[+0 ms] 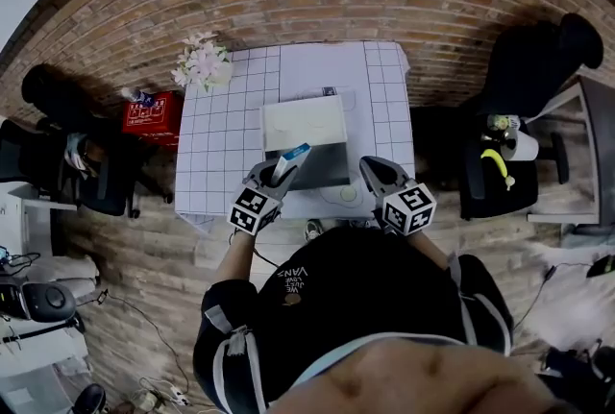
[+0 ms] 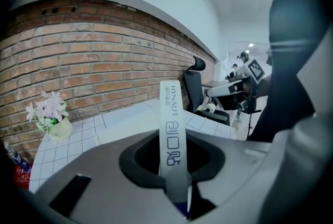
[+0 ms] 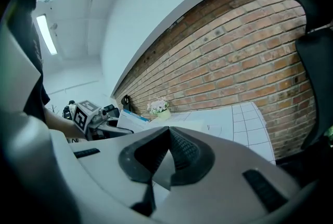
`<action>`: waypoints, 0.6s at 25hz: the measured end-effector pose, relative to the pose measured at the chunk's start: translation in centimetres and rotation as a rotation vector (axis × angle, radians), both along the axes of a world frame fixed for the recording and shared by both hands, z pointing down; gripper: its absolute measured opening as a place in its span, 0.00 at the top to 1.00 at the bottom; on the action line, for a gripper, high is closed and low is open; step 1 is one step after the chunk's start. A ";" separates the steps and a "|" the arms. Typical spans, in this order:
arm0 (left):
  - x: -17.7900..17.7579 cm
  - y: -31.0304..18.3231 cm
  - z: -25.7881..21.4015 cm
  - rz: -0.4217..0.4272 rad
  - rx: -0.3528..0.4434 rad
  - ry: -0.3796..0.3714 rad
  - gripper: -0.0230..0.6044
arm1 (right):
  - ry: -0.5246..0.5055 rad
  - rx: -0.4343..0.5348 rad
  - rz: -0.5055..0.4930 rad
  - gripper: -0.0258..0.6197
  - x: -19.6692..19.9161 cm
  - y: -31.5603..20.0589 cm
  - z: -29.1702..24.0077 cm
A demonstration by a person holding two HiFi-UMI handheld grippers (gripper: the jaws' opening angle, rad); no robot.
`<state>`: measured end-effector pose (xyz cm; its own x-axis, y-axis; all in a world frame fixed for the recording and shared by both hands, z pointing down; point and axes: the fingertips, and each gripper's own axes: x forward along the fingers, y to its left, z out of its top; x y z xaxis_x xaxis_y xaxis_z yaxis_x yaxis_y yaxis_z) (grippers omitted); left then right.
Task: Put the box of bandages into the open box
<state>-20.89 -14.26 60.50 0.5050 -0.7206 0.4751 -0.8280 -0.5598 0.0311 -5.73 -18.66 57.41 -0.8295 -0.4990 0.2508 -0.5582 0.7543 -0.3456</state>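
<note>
The box of bandages [image 1: 295,154], a thin white carton with a blue end, is pinched upright in my left gripper [image 1: 280,175]. It hangs at the near left rim of the open box [image 1: 334,174], whose white lid [image 1: 303,122] stands raised at the back. In the left gripper view the carton's narrow printed edge [image 2: 170,119] rises between the jaws of the left gripper [image 2: 174,163]. My right gripper [image 1: 374,169] hovers by the open box's near right corner. In its own view the right gripper [image 3: 167,137] is shut and holds nothing, and the carton [image 3: 132,116] shows at the left.
The table [image 1: 226,138] carries a white grid cloth and stands against a brick wall. A vase of flowers [image 1: 202,64] sits at its far left corner. A red crate [image 1: 154,114] and a black chair [image 1: 58,162] are to the left; another black chair [image 1: 528,85] is to the right.
</note>
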 end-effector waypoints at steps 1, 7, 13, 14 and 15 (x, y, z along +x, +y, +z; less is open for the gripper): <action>0.1 -0.1 0.2 0.025 -0.007 -0.006 0.84 | 0.002 0.000 0.010 0.97 0.0 0.1 0.0; 0.5 -0.3 1.6 0.150 -0.051 -0.041 0.84 | 0.002 0.007 0.055 0.97 -0.4 0.3 0.0; 1.5 0.1 3.4 0.269 -0.118 -0.065 0.84 | 0.007 0.010 0.105 0.97 0.0 0.3 0.2; 1.7 0.1 3.7 0.285 -0.128 -0.068 0.84 | 0.007 0.008 0.110 0.97 0.0 0.3 0.2; 1.8 0.1 3.9 0.300 -0.138 -0.070 0.84 | 0.007 0.007 0.116 0.97 0.0 0.4 0.3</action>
